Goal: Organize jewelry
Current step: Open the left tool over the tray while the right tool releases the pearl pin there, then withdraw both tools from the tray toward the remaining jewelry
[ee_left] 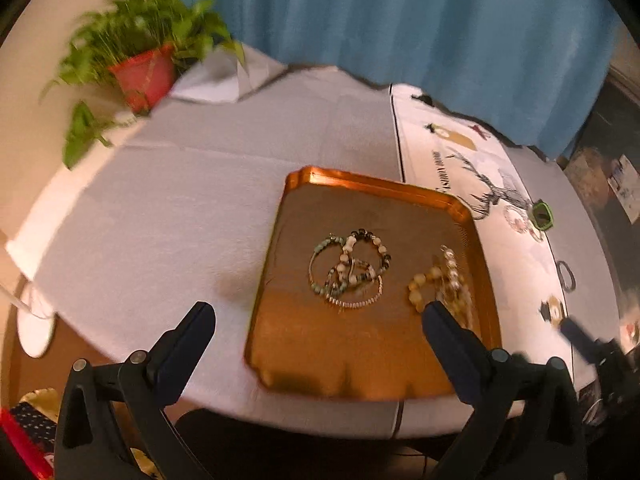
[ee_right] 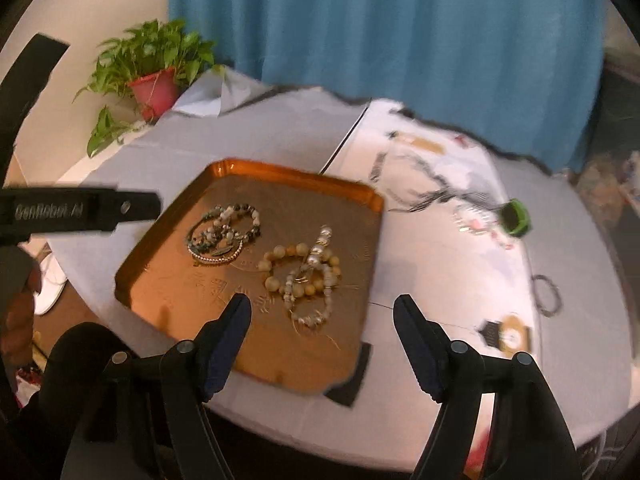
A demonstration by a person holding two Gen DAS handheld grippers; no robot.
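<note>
A copper tray lies on the grey-covered table. It holds a tangle of green, white and dark bead bracelets and a pile of yellow and pearl bead bracelets. My left gripper is open and empty above the tray's near edge. My right gripper is open and empty above the tray's near right corner, close to the yellow pile. A dark bracelet lies on the white cloth to the right.
A white printed cloth covers the table's right part, with a green ring-shaped item and a gold-black trinket. A potted plant stands at the back left. A blue curtain hangs behind.
</note>
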